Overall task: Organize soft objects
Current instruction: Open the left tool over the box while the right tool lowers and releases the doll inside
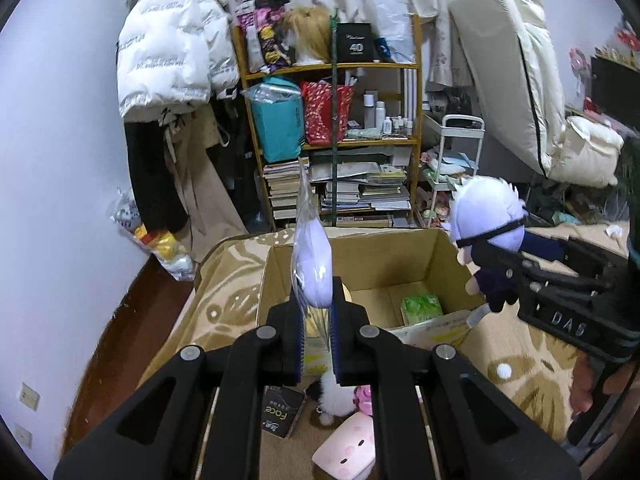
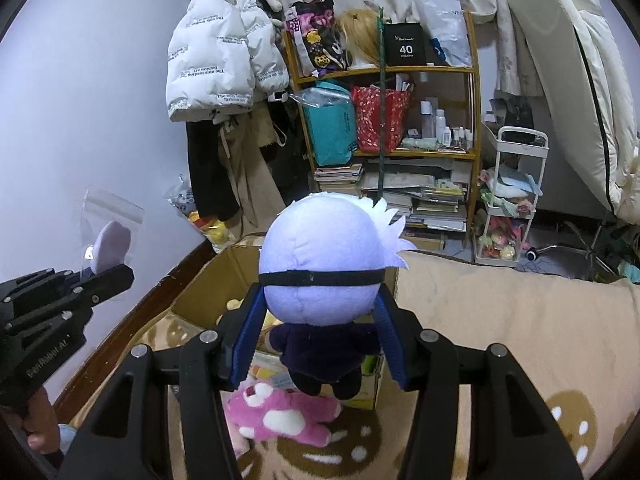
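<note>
Two soft items in hand, one per gripper, both raised over the cardboard box (image 1: 372, 264), the landmark for all placings below.

Item 1: bagged pale plush (image 1: 314, 268), sealed in a clear pouch. Held by the left gripper (image 1: 316, 344), fingers closed almost fully on the pouch's lower part. Long axis upright, the pouch's top edge pointing away from the box floor. Position: above the box's near-left wall, just inside its opening.

Item 2: white-haired doll (image 2: 324, 276) with a black band round the head and dark clothing. Held by the right gripper (image 2: 320, 344), fingers part-closed on either side of head and body. Axis upright, feet hanging down. Position: above the box's right rim, at its outer edge.

Box contents visible: green packet (image 1: 422, 308) on the floor, right of centre; yellow items, unclear.

Outside the box, near side, on the blanket (image 2: 500, 320): pink plush (image 2: 280, 416).

Judgement: both drops lie straight down; the left gripper is the better centred over the opening, the right needs a short shift inward.
</note>
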